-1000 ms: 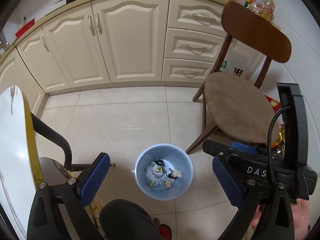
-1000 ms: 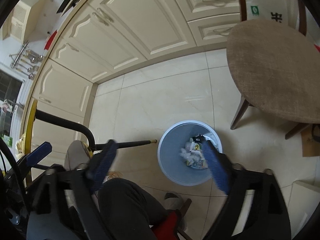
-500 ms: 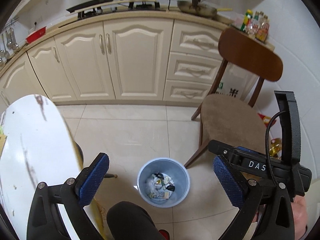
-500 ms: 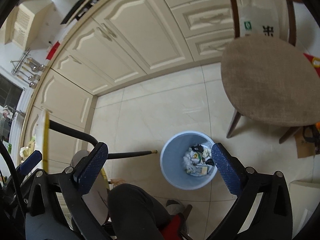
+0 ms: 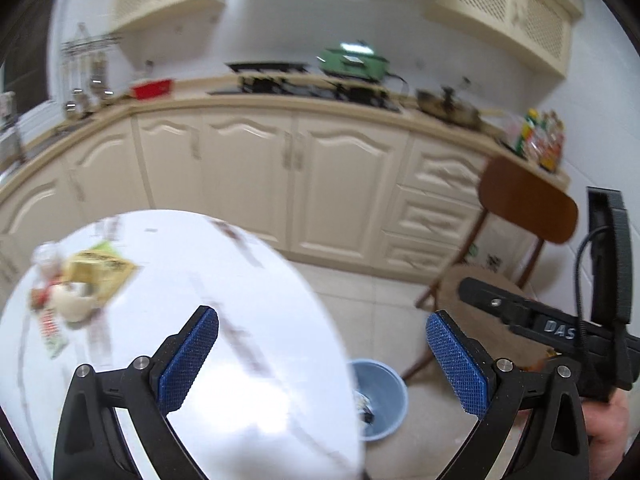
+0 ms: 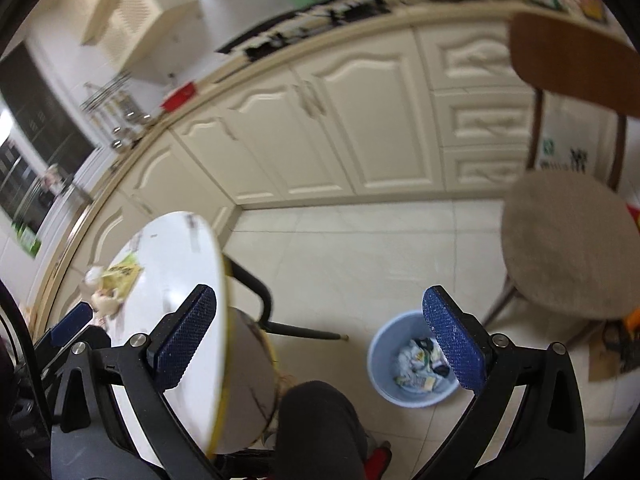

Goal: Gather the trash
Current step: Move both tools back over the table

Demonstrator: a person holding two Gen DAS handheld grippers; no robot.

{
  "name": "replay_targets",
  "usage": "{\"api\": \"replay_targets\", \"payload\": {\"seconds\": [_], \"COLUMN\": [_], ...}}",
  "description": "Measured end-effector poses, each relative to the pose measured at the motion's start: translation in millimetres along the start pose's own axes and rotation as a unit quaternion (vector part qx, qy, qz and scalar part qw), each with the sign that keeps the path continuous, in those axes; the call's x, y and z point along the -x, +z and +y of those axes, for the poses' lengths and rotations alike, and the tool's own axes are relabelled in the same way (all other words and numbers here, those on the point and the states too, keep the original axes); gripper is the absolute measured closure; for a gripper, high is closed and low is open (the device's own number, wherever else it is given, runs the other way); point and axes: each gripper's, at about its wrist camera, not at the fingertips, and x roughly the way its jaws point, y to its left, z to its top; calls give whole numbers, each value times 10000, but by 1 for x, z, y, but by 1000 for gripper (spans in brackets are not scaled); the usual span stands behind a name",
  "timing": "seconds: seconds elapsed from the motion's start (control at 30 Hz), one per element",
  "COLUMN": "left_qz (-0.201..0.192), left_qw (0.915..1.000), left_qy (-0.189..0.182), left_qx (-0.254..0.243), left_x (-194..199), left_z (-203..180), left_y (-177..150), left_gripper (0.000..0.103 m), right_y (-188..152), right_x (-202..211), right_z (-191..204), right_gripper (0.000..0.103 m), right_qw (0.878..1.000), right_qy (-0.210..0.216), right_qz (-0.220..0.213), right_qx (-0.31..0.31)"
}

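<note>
While both grippers' jaws gape wide, nothing held, right gripper point(image 6: 320, 332) jaws just widened, over bin point(image 6: 384, 364)

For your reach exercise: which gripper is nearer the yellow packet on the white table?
Left. The left gripper hangs open over the white table, right of the yellow packet; the right gripper is open beyond the table's edge.

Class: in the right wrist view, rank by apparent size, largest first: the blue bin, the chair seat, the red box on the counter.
1. chair seat, though nearer the camera
2. blue bin
3. red box, farthest away
</note>
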Motion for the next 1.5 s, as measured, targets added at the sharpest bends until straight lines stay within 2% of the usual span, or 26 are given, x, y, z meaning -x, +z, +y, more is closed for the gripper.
{"api": "replay_targets", "payload": {"seconds": [0.2, 0.4, 0.53, 0.63, 0.83, 1.0, 1.13, 1.33, 1.5], "left_qz": [-461, -839, -956, -1046, -1234, -1158, -993, -595, -150], "left_qw": [9970, 9886, 9819, 9759, 9645, 9612, 9602, 9605, 9622], "left_qy": [465, 956, 1250, 1470, 1767, 1900, 1945, 1888, 1781], "left_qx": [419, 803, 1052, 1230, 1527, 1632, 1741, 1957, 2057], "left_x": [72, 140, 176, 205, 233, 236, 221, 179, 126], "left_z": [59, 106, 126, 141, 152, 156, 161, 184, 200], "left_y": [-27, -61, -90, -112, -134, -145, -144, -126, -101], "left_gripper": [1, 1, 1, 1, 1, 1, 1, 1, 1], "right_y": [-2, -15, -31, -42, -74, -86, -88, -85, -76], "right_x": [15, 24, 29, 34, 41, 32, 14, -35, -73], "right_z": [83, 164, 214, 242, 302, 329, 334, 339, 336], "right_gripper": [0, 0, 0, 0, 0, 0, 0, 0, 0], "right_qw": [9970, 9872, 9782, 9705, 9503, 9431, 9413, 9373, 9399], "right_qy": [258, 586, 820, 796, 763, 859, 904, 895, 961], "right_qz": [-258, -416, -517, -712, -970, -863, -679, -192, 137], "right_qx": [678, 1421, 1835, 2162, 2857, 3095, 3181, 3362, 3273]}}
